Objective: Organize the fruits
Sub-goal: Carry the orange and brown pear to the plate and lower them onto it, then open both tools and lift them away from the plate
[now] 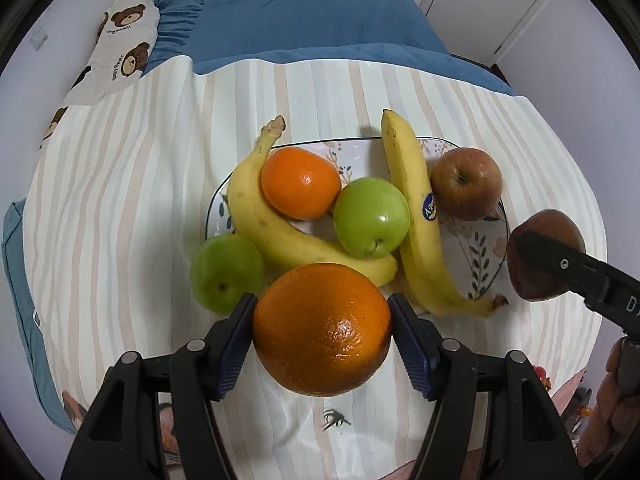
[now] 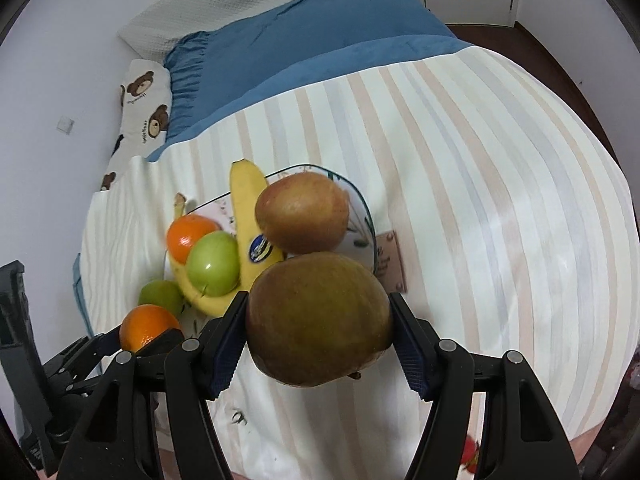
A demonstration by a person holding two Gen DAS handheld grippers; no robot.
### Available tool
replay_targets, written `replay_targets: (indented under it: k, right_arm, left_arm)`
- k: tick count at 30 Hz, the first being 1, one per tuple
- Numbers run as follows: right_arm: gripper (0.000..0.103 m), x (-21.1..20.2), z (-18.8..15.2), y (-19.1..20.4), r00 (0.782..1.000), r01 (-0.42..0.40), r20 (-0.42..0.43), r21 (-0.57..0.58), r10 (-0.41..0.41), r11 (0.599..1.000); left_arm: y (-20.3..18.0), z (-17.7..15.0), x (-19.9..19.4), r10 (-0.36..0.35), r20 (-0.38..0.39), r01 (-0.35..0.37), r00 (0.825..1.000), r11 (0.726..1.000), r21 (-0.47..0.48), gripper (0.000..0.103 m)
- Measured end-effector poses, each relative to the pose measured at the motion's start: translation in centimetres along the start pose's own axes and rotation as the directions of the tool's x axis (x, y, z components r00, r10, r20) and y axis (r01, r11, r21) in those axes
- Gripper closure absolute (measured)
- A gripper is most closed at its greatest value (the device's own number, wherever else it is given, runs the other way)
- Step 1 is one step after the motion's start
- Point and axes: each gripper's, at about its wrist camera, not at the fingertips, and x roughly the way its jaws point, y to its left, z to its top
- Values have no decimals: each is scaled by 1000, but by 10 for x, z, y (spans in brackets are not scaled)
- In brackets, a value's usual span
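two grippers, left gripper [image 1: 322,322] round orange [image 1: 322,328], right gripper [image 2: 319,322] perhaps round blurred apple [image 2: 318,318]

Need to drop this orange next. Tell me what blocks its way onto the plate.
The left gripper holds the orange just short of the plate. A banana and green apple crowd the near edge; only the right part looks bare.
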Motion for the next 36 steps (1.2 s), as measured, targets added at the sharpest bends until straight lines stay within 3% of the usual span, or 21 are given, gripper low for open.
replay_targets:
  k: [19, 36]
  right_arm:
    - [33, 55, 7, 5, 998, 8, -65, 37, -5, 999]
    - [32, 53, 12, 17, 998, 38, -43, 20, -37, 999]
  left_arm:
    - [5, 9, 38, -22, -79, 20, 997, 999, -34, 39]
    - [7, 8, 41, -10, -64, 7, 998, 999, -46, 39]
